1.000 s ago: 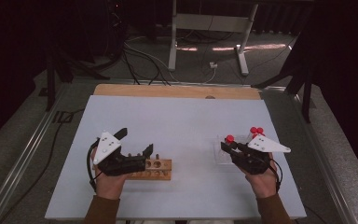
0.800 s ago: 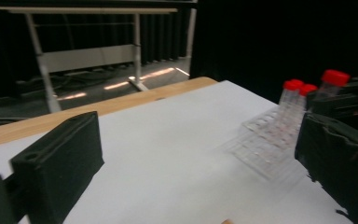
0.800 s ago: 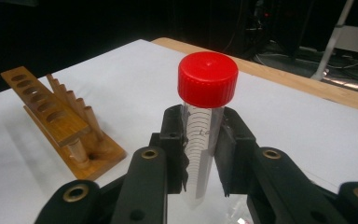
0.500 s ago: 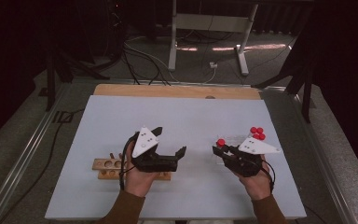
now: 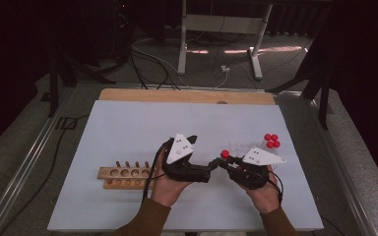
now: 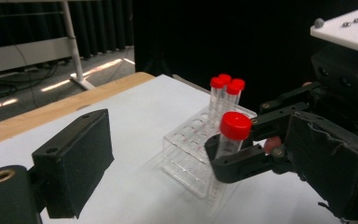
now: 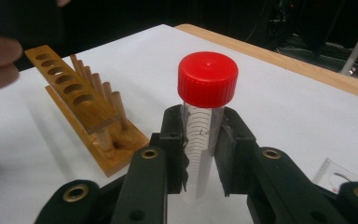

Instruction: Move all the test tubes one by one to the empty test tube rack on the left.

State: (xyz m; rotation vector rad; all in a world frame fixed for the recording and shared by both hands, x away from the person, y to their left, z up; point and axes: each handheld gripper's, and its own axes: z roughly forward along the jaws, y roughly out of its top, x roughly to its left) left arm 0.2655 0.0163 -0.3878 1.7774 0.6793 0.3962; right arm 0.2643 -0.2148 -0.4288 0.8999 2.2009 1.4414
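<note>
Dark curtains hang all around, and cables lie on the grey floor past the table [image 5: 128,123]. On the table is a big white sheet, with a strip of bare wood at the far edge.

Two hands come in from the near side. Each one holds a black gripper. They meet close together near the middle of the sheet.

The right gripper [image 7: 204,148] is pinching a clear tube [image 7: 203,140] with a red cap [image 7: 208,78]. Its two black jaws press on the tube's sides, just under the cap. The tube stands straight up. Thin lines are marked on its side. In the high view, the red cap sits at the tip of the right gripper [image 5: 225,162], right beside the tip of the left one.

The left gripper [image 5: 207,170] is spread wide apart and holds nothing. In the left gripper view, one flat black pad is at the lower left and the other is at the right. The held tube [image 6: 228,140] stands in the gap between them, and nothing shows the pads touching it.

Behind the held tube is a clear plastic rack [image 6: 193,149]. Three more tubes with red caps [image 6: 226,84] stand together at its far end.

A wooden rack [image 5: 125,176] lies on the sheet to the left of the hands. It has round holes in a row and short pegs along one side. Its holes are open.
</note>
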